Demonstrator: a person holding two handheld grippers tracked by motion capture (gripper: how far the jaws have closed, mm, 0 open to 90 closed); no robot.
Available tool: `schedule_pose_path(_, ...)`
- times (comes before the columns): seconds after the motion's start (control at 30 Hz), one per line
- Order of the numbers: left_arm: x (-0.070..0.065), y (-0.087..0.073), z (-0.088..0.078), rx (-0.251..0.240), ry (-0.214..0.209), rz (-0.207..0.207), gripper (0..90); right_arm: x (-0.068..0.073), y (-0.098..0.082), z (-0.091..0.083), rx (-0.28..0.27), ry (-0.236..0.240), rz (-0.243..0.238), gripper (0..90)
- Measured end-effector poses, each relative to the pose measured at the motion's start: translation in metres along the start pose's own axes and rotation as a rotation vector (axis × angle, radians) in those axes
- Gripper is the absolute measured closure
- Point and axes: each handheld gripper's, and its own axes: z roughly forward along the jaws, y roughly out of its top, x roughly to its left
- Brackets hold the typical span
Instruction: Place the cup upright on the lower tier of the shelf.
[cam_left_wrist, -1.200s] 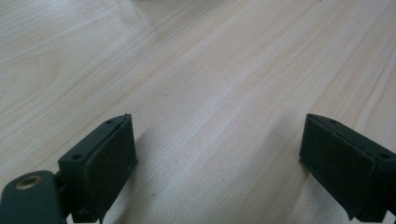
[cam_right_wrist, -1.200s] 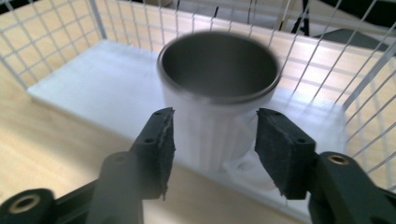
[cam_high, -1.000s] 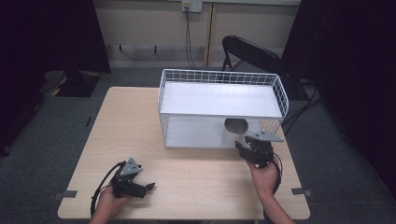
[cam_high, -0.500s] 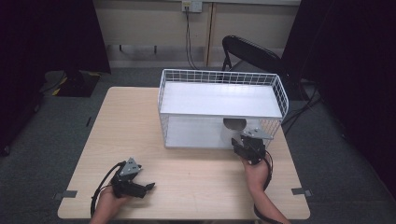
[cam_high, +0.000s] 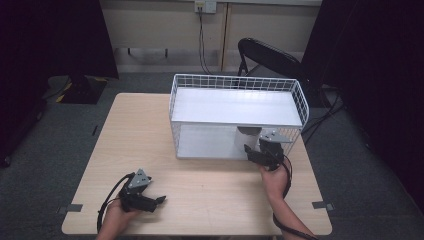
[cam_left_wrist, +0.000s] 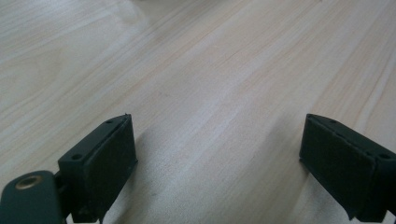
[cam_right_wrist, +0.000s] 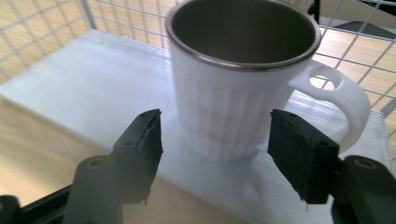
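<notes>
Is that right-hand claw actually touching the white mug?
Apart. The right gripper view shows the right gripper open, a gap between each pad and the mug.

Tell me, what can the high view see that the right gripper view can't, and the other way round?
The high view alone takes in the whole table, the left gripper resting on it with open jaws, the chair behind, and the rack's top shelf. The right gripper view alone lets you look inside the mug, with its metal lining and its handle, and shows the pads apart, just in front of the mug. Both show the right gripper, the mug and the wire rack.
</notes>
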Motion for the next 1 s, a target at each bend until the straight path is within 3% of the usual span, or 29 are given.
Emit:
schedule_pose_path(0.37,0.0,0.0,0.0,0.0,0.0,-0.001,9.9,-0.002,-0.007,-0.019,-0.029,0.073,-0.007,15.2)
schedule_pose_path(0.67,0.0,0.0,0.0,0.001,0.002,0.0,9.8,-0.005,-0.011,-0.03,-0.049,0.097,-0.032,13.9)
schedule_pose_path(1.0,-0.001,0.0,0.0,0.001,0.005,-0.005,9.8,-0.001,-0.016,-0.041,-0.015,0.152,-0.088,14.2)
